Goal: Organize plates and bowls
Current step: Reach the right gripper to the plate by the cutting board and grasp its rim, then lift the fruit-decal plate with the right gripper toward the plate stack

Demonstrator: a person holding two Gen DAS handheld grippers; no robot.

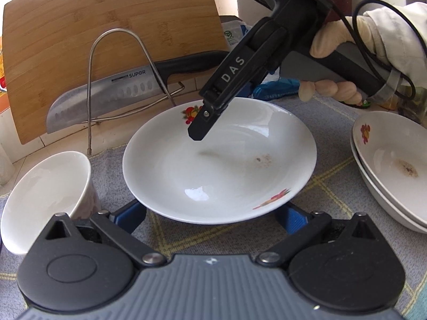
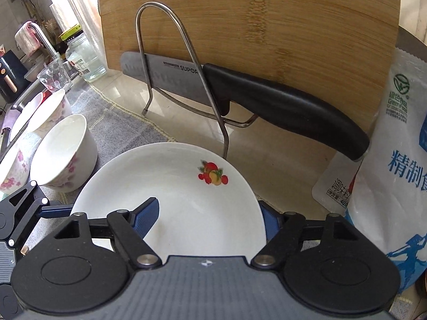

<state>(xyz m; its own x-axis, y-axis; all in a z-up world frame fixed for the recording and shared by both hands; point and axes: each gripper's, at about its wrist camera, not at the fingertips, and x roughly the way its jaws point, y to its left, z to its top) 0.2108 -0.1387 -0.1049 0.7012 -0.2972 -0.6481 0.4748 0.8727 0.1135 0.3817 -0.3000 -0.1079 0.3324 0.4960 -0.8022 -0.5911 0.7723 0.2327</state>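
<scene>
At the left of the cloth-covered counter [image 1: 331, 122], a white bowl [image 1: 45, 200] stands just beside the deep white plate [image 1: 218, 165], which sits in the middle in front of the wire rack [image 1: 120, 61] and the Supor knife [image 1: 106, 93]. The left gripper [image 1: 213, 216] waits at the plate's near rim, its jaws spread wide with one blue pad on each side below the edge, gripping nothing.

The right gripper [image 2: 210, 213] comes down over the far rim: one blue pad lies inside the dish, the other outside, the rim between them, the jaws half-wide and seemingly not yet pressing. To grip well, it should probably close squarely on the rim, then lift gently, since glazed china likely slips.

The plate is glossy, with fruit decals and a brownish food stain. At the right, two similar stacked plates [image 1: 387, 176] suggest where it belongs.
</scene>
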